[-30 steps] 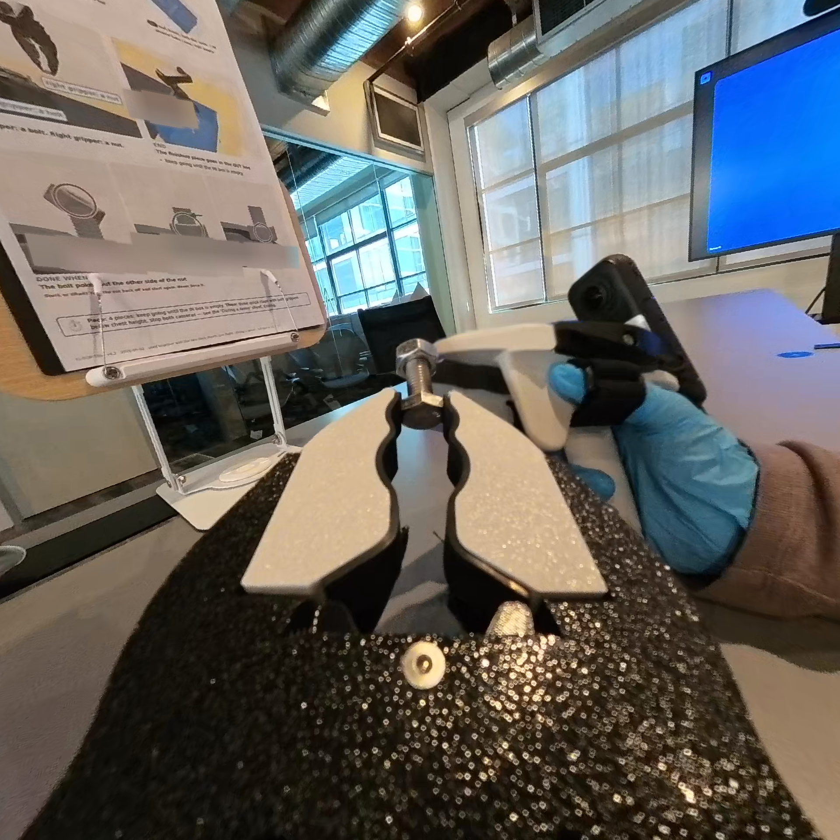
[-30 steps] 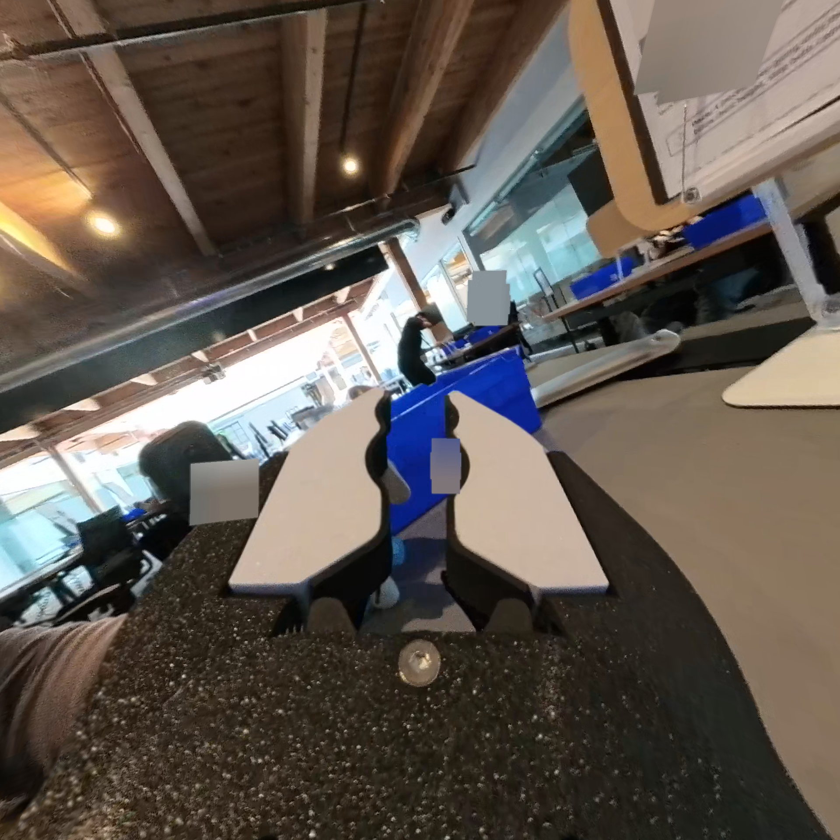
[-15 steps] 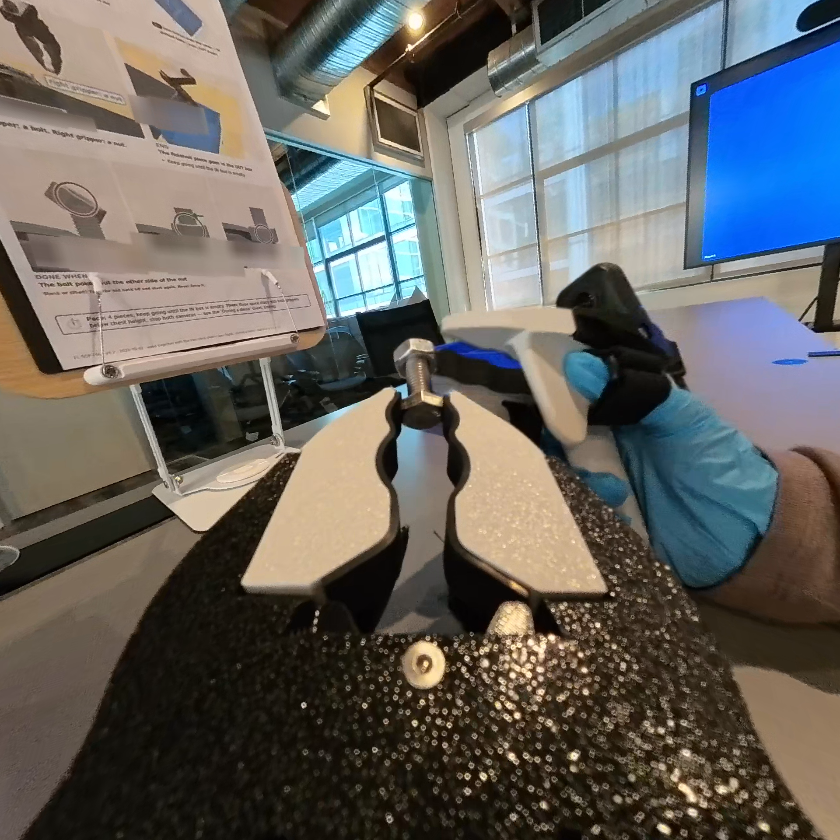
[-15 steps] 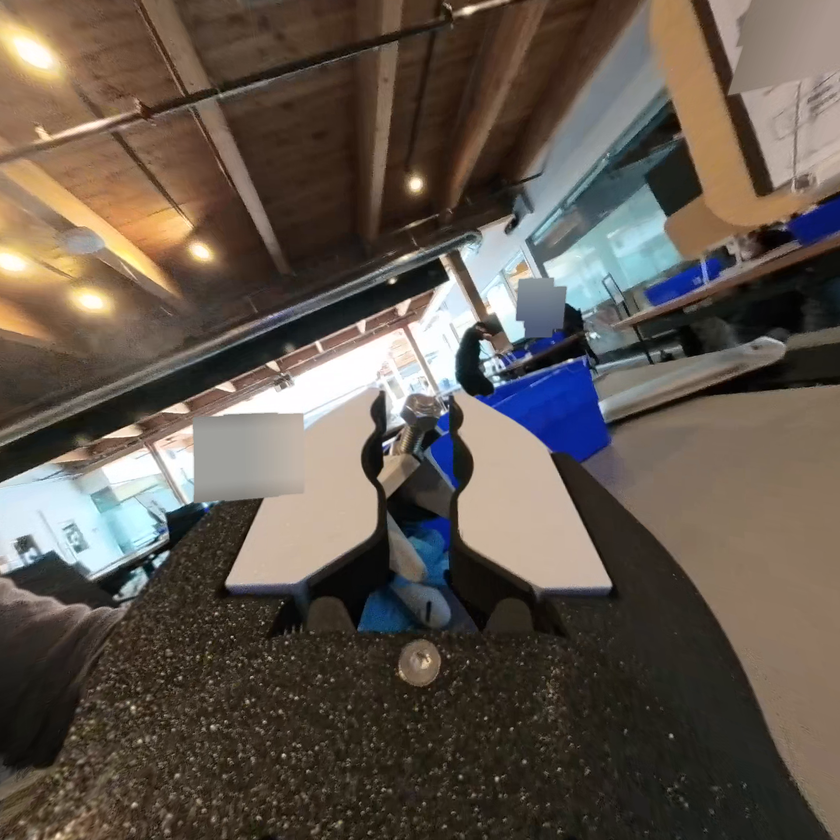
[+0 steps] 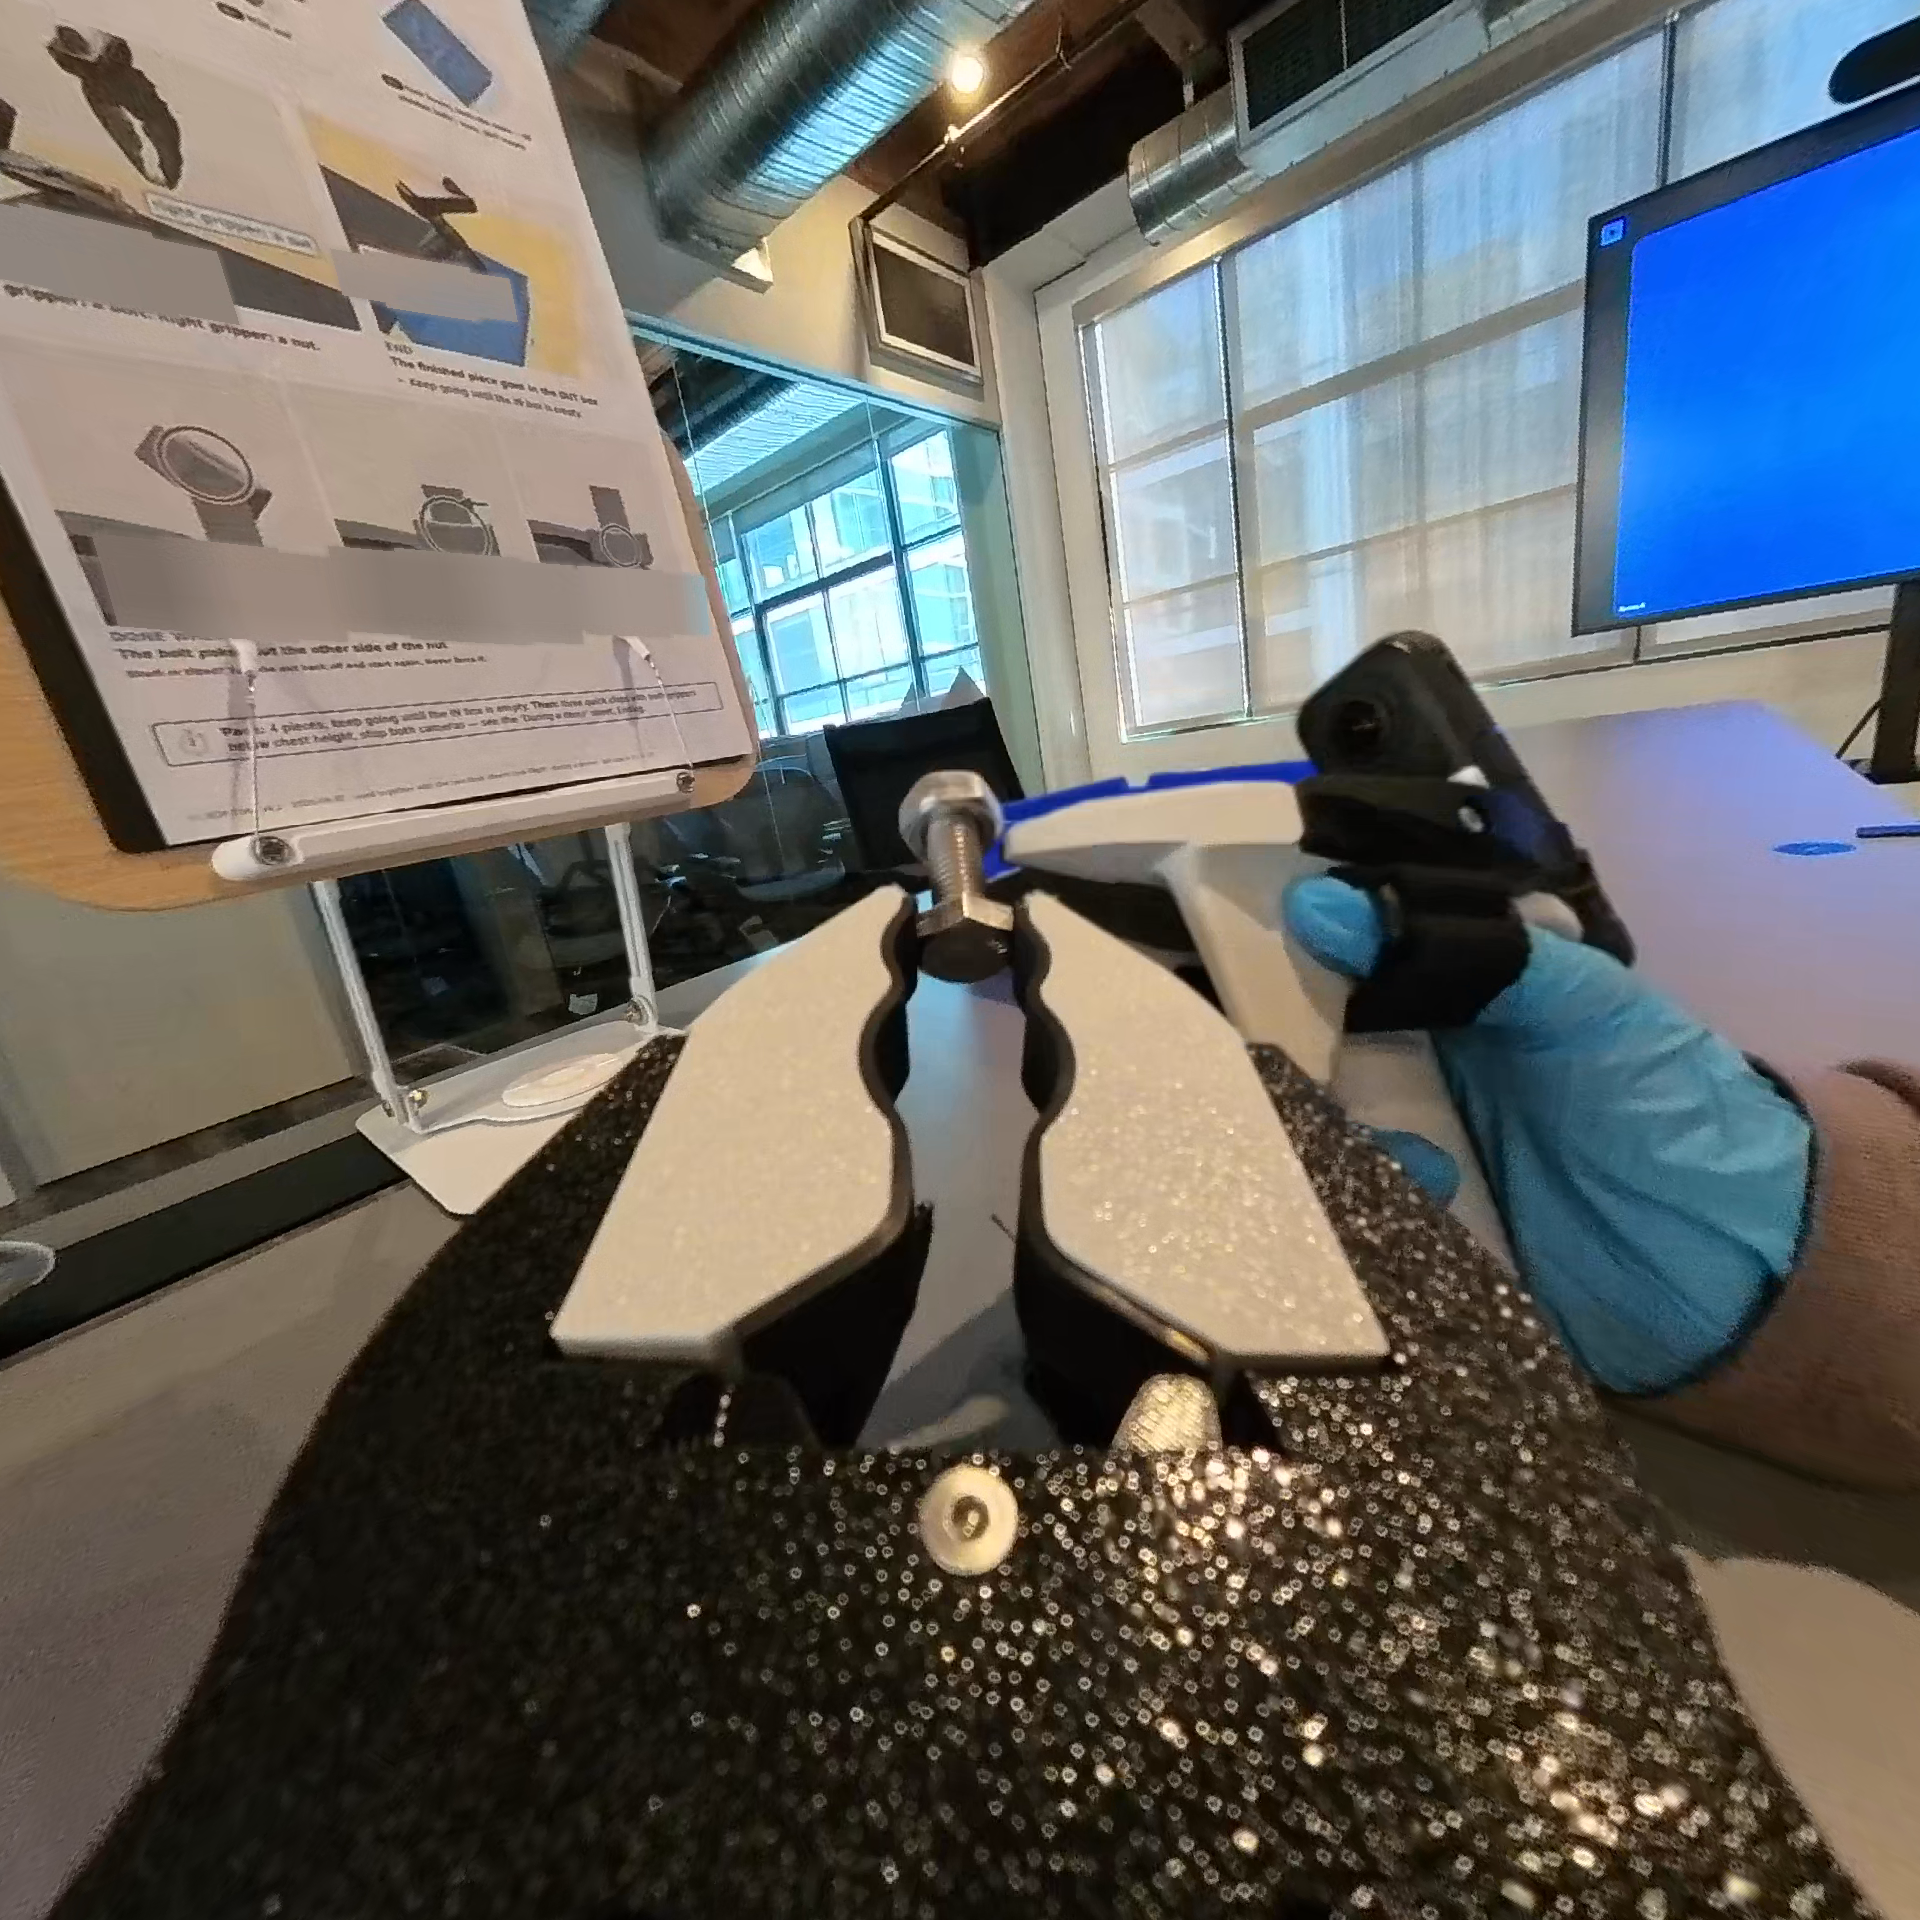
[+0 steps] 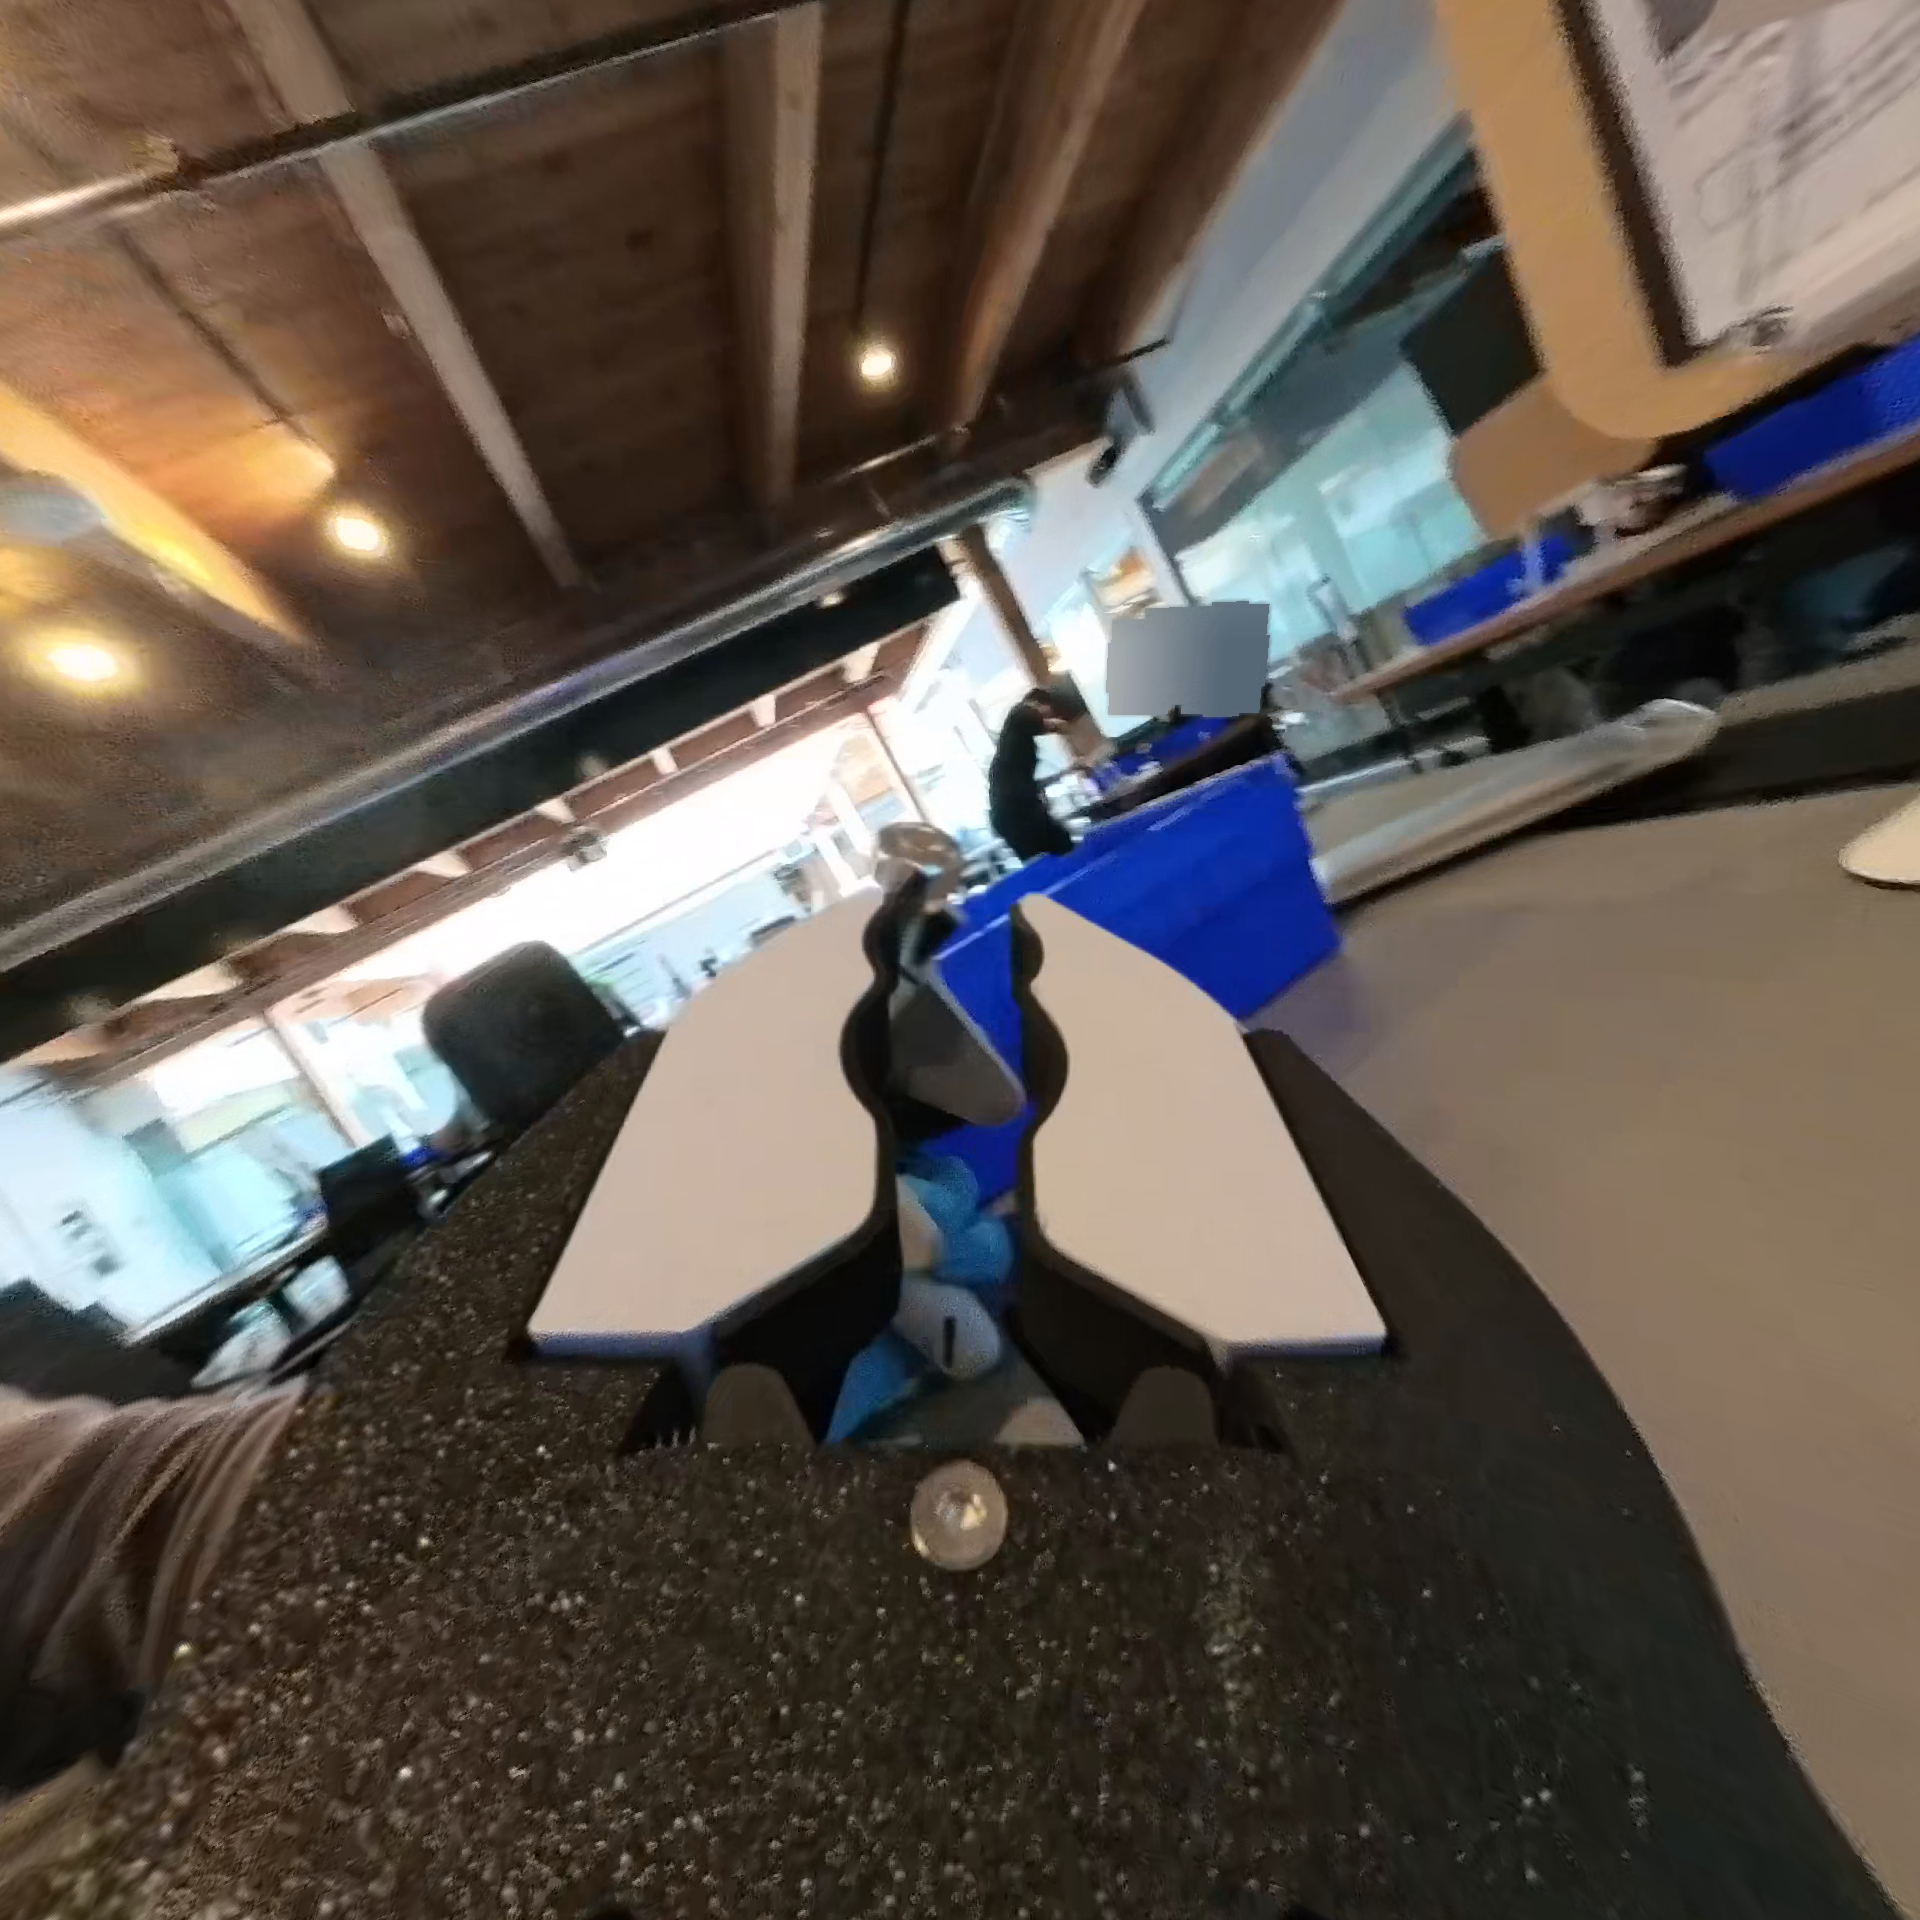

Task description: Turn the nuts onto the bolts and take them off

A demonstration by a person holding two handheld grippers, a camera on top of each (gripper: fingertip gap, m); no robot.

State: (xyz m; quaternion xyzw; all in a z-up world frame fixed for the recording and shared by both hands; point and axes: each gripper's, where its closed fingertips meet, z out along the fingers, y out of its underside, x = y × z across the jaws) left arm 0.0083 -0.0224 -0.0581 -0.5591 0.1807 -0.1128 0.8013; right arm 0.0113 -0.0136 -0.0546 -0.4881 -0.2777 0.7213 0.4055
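Observation:
In the left wrist view my left gripper [image 5: 966,925] is shut on the hex head of a steel bolt [image 5: 958,883] and holds it upright above the table. A steel nut [image 5: 948,812] sits at the top of the bolt's thread. My right gripper [image 5: 1013,831], held by a blue-gloved hand [image 5: 1600,1143], comes in level from the right, its tips right beside the nut. In the right wrist view the right gripper [image 6: 951,920] has its jaws a little apart with nothing between the tips. The blurred nut [image 6: 914,847] shows just above its left fingertip.
An instruction board [image 5: 312,416] stands on a white stand [image 5: 499,1101] at the back left of the grey table [image 6: 1558,1143]. A blue-screened monitor [image 5: 1766,395] is at the right. A blue bin [image 6: 1174,894] sits farther off, with a person [image 6: 1023,779] beyond it. Left and right tips are no more than a few centimetres apart.
The right gripper has rolled about the nut and back. In its own view the nut went from between the fingertips to just above the left tip. The left gripper still holds the bolt.

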